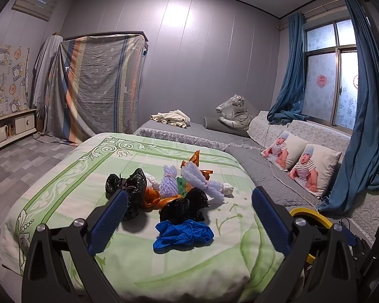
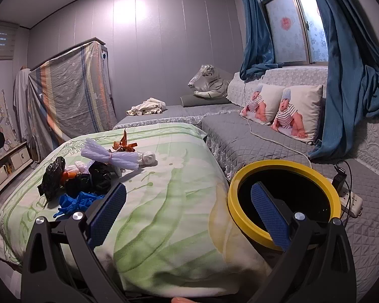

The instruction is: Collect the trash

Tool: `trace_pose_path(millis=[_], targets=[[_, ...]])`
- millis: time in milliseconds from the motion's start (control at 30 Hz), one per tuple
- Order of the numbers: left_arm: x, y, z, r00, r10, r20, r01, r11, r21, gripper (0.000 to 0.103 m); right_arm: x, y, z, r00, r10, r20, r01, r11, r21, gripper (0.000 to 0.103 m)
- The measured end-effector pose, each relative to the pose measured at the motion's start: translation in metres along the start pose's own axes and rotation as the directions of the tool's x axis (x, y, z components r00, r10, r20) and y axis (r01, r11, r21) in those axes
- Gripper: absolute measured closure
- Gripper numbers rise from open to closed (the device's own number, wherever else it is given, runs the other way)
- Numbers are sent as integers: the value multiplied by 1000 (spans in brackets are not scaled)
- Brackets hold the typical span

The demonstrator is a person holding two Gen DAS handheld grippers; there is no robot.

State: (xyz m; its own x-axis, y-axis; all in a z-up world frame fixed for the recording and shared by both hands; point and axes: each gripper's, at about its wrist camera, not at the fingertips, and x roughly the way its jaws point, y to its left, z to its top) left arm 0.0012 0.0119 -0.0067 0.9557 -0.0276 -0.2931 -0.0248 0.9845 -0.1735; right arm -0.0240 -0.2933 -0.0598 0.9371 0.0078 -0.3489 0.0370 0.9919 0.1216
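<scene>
A pile of trash lies on the green blanket (image 1: 63,192): a crumpled blue glove (image 1: 183,234), black plastic bags (image 1: 183,205), white foam netting (image 1: 197,176) and orange wrappers (image 1: 193,160). My left gripper (image 1: 189,214) is open and empty, hovering in front of the pile, the glove between its fingers' line of sight. In the right wrist view the pile sits at the left, with the glove (image 2: 75,202) and foam netting (image 2: 108,157). My right gripper (image 2: 189,207) is open and empty over the blanket. A yellow-rimmed black bin (image 2: 283,202) stands right of the blanket; its rim also shows in the left wrist view (image 1: 310,214).
Grey quilted mattresses (image 2: 252,139) lie behind and to the right, with two baby-print pillows (image 2: 295,111), a plush tiger (image 2: 209,83) and a cloth heap (image 2: 146,107). A power strip with cables (image 2: 348,199) lies past the bin. Blue curtains (image 2: 353,63) hang at the right. A draped wardrobe (image 1: 101,85) stands at the back left.
</scene>
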Motion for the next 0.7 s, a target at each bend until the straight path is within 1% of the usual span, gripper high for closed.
trace_pose_path(millis=[367,700], targets=[[-1,2,0,1000,8,2,-8,1000,-7,8,-1,1,2,1000,5,0,-5,1000,-4,8],[2,7,0,1000,10,-8,-10,1000,-15,8,3,1,3,1000,16,-17,-16,1000,-4,8]])
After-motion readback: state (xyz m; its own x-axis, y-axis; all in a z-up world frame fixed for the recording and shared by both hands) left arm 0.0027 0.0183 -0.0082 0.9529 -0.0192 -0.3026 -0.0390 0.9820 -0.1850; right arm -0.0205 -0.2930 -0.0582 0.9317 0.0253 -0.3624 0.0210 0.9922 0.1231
